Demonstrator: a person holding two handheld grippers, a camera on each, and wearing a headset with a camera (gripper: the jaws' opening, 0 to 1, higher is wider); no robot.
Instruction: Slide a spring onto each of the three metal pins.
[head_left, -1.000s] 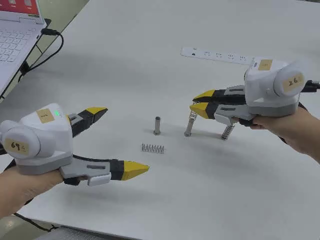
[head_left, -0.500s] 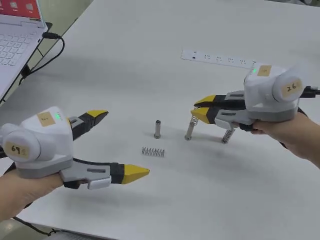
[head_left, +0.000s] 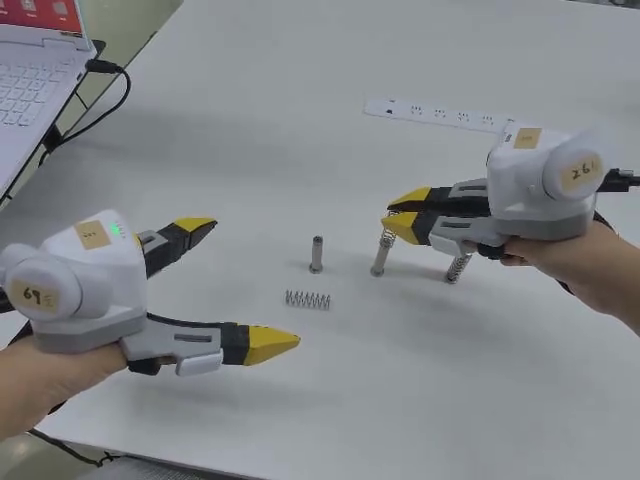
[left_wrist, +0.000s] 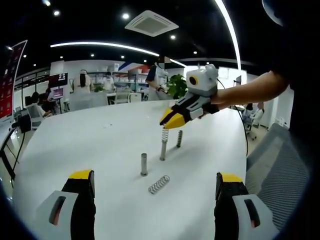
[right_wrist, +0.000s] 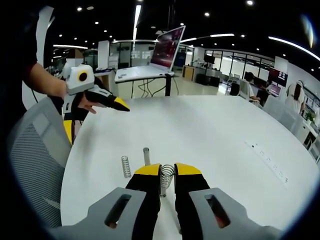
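White table (head_left: 300, 120). Left gripper (head_left: 252, 281): jaws wide apart, empty, clear of the surface. Right gripper (head_left: 392, 213): jaws nearly together, pinching gripped spring (head_left: 386, 238) high on middle pin (head_left: 378, 264). Bare pin (head_left: 316, 253) upright, loose spring (head_left: 307, 299) lying near it. Third pin (head_left: 457, 267) spring-covered.
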